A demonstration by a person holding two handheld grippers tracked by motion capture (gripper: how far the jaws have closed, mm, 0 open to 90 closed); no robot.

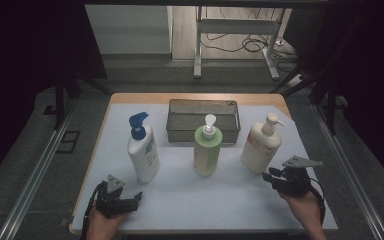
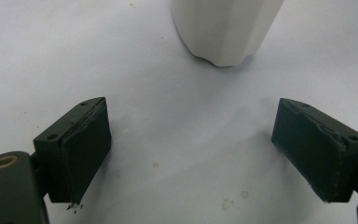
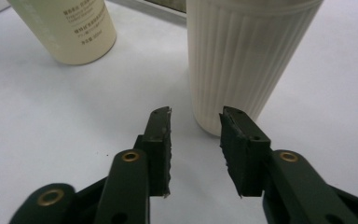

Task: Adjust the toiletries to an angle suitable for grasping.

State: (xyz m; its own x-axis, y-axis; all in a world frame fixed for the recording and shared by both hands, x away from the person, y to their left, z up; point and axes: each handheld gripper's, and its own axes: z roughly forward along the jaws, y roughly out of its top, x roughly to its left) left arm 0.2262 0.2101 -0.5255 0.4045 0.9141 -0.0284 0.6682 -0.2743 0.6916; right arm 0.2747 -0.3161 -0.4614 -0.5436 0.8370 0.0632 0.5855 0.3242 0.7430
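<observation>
Your right tool (image 1: 271, 176) sits just in front of the cream ribbed pump bottle (image 1: 261, 145), which stands upright on the table (image 1: 190, 195) to the right of the green bottle (image 1: 207, 150). In the right gripper view its jaws are partly parted, with nothing between them, and the ribbed bottle (image 3: 242, 56) rises close beyond the fingertips without touching them. Your left tool (image 1: 130, 200) rests near the table's front edge, to the left of the green bottle and just in front of the white bottle with the blue pump (image 1: 143, 150). Its jaws stand wide apart over bare table, and that bottle's base (image 2: 226, 28) is a little beyond them. The wire basket (image 1: 203, 120) sits directly behind the green bottle.
</observation>
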